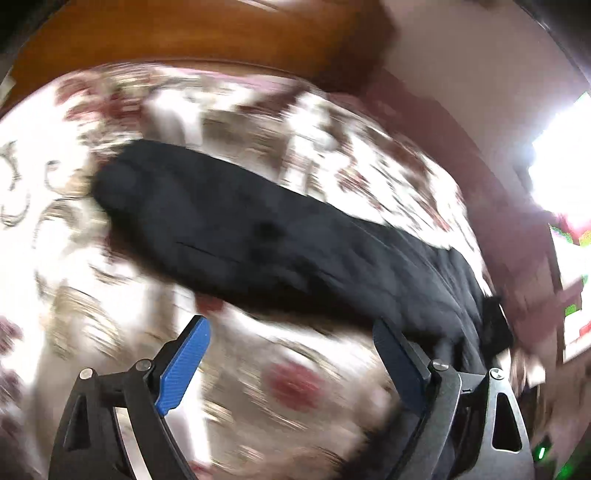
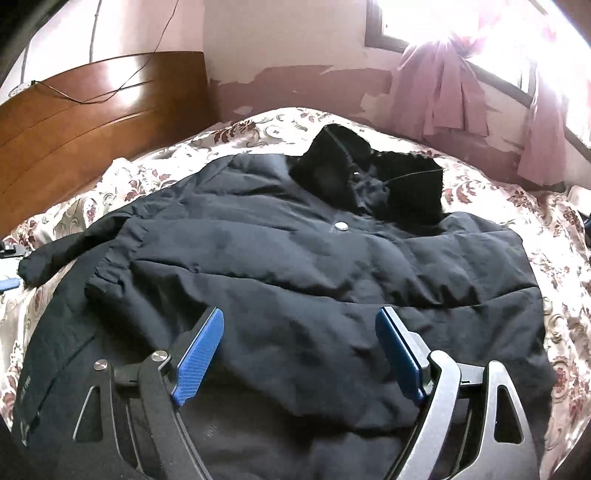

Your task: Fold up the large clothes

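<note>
A large dark padded jacket (image 2: 295, 251) lies spread on the bed, its black furry collar (image 2: 369, 177) at the far end and a silver snap (image 2: 340, 225) on its front. My right gripper (image 2: 301, 314) hovers open over the jacket's lower half, nothing between its blue pads. One sleeve (image 2: 55, 254) stretches out to the left. In the blurred left wrist view that dark sleeve (image 1: 221, 221) runs slantwise across the bedspread. My left gripper (image 1: 291, 325) is open just short of it, with only the bedspread between its fingers; the right finger's tip overlaps the sleeve's edge.
A floral bedspread (image 2: 554, 240) covers the bed. A wooden headboard (image 2: 92, 122) with a thin cable draped over it stands at the back left. A pink curtain (image 2: 461, 92) hangs by a bright window (image 2: 424, 18) at the back right.
</note>
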`<state>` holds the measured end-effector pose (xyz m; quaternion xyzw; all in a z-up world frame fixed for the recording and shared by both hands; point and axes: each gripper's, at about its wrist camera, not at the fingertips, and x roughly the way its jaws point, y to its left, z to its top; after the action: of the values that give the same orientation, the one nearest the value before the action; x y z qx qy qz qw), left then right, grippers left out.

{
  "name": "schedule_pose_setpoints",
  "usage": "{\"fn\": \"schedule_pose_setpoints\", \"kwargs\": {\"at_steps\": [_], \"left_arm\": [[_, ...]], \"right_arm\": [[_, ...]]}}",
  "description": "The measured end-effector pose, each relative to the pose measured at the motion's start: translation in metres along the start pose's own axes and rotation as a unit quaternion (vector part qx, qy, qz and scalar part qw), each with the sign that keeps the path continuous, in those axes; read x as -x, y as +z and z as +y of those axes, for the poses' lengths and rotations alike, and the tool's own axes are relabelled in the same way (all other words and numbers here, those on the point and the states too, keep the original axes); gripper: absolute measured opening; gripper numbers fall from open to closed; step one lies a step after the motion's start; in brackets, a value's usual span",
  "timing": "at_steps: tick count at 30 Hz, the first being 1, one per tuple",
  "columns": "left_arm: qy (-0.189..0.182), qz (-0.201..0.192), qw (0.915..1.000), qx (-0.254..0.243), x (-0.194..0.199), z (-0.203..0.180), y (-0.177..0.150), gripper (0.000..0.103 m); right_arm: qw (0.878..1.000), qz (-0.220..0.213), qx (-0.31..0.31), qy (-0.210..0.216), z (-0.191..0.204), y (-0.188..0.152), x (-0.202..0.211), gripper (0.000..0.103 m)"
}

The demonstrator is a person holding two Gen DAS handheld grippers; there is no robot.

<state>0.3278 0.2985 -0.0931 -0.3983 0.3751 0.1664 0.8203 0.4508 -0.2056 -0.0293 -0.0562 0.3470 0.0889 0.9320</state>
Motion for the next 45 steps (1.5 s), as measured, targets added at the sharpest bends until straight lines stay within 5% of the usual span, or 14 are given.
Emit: {"fn": "schedule_pose_setpoints", "kwargs": {"at_steps": [6, 16, 22, 26, 28, 33, 37, 45], "left_arm": [[0.003, 0.012, 0.9925, 0.121, -0.022, 0.053, 0.024, 0.089], [0.023, 0.025, 0.9907, 0.131, -0.063, 0.055, 0.032, 0.087], [0.055, 0.018, 0.992, 0.112, -0.063, 0.052, 0.038, 0.031], [0.063, 0.011, 0.994, 0.088, -0.057, 0.052, 0.038, 0.01], [0.059, -0.005, 0.9946, 0.085, -0.048, 0.051, 0.038, 0.007], [0.062, -0.074, 0.9953, 0.011, -0.009, 0.014, 0.046, 0.005], [0.055, -0.141, 0.9872, -0.052, 0.031, -0.031, 0.048, 0.005], [0.003, -0.235, 0.9477, -0.215, 0.106, -0.149, 0.028, 0.004]], "right_arm": [[0.999, 0.036, 0.018, -0.005, 0.022, -0.006, -0.027, 0.08], [0.999, 0.041, 0.009, 0.002, 0.018, -0.031, -0.048, 0.097], [0.999, 0.036, 0.008, 0.003, 0.018, -0.033, -0.049, 0.099], [0.999, 0.032, 0.015, -0.006, 0.02, -0.036, -0.046, 0.099], [0.999, 0.036, 0.016, -0.014, 0.021, -0.035, -0.043, 0.099], [1.0, 0.021, -0.002, -0.001, 0.015, -0.03, -0.016, 0.099], [1.0, 0.007, -0.005, 0.017, 0.01, -0.029, 0.01, 0.099], [0.999, -0.025, -0.016, 0.034, -0.007, -0.025, 0.046, 0.099]]}}
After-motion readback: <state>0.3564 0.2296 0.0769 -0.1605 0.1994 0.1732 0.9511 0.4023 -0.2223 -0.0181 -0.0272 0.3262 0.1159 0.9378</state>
